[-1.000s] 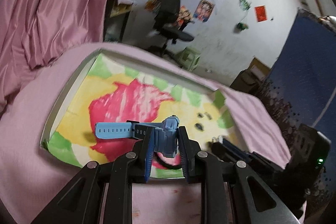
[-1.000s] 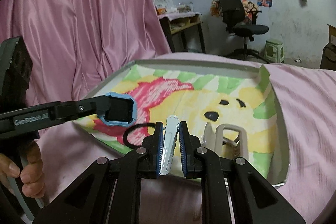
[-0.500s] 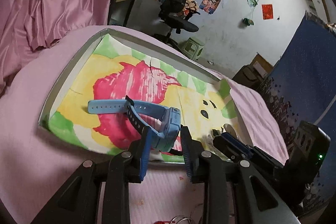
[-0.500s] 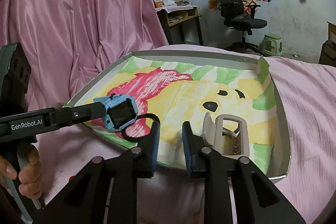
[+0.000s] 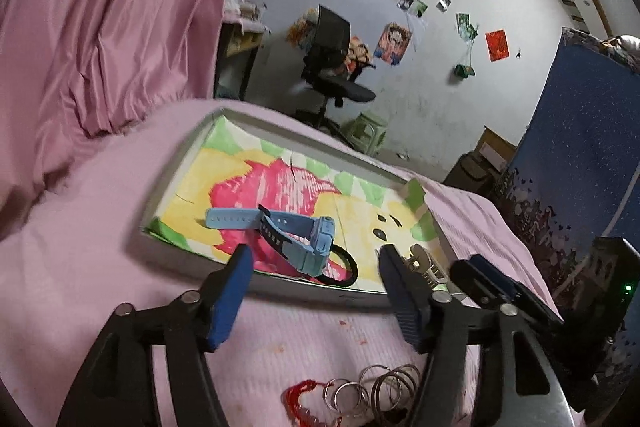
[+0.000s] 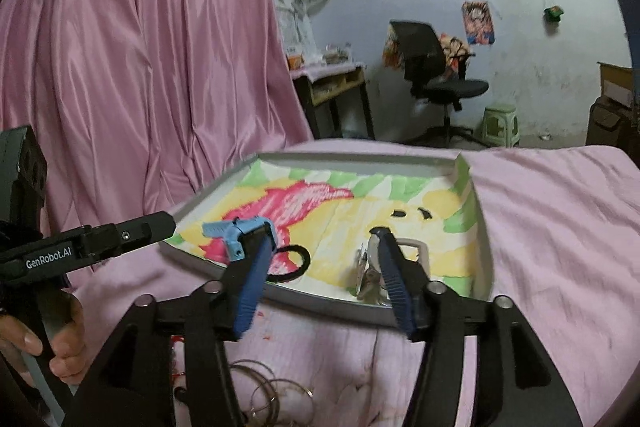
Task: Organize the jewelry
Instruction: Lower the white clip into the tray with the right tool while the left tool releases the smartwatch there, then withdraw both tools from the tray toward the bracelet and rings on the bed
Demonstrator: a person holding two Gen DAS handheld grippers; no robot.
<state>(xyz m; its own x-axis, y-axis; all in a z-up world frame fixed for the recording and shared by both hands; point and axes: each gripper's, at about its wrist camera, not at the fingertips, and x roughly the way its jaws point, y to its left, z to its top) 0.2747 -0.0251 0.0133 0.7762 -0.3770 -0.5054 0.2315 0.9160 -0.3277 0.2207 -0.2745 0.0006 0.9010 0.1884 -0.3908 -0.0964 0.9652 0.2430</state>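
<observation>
Pink ribbed bedspread (image 5: pixel 100 267) carries a shallow grey tray (image 5: pixel 176 163) with painted paper liner. Blue plastic smartwatch (image 5: pixel 304 239) lies inside beside a black hair tie (image 5: pixel 348 269) and grey claw clip (image 6: pixel 416 253). Left gripper (image 5: pixel 316 295) and right gripper (image 6: pixel 324 283) both spread wide, empty. Wire rings (image 5: pixel 376 391) on bedspread.

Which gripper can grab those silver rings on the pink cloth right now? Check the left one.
Probably yes: the left gripper is open and empty, and the silver rings lie uncovered on the pink cloth just beneath it.
</observation>
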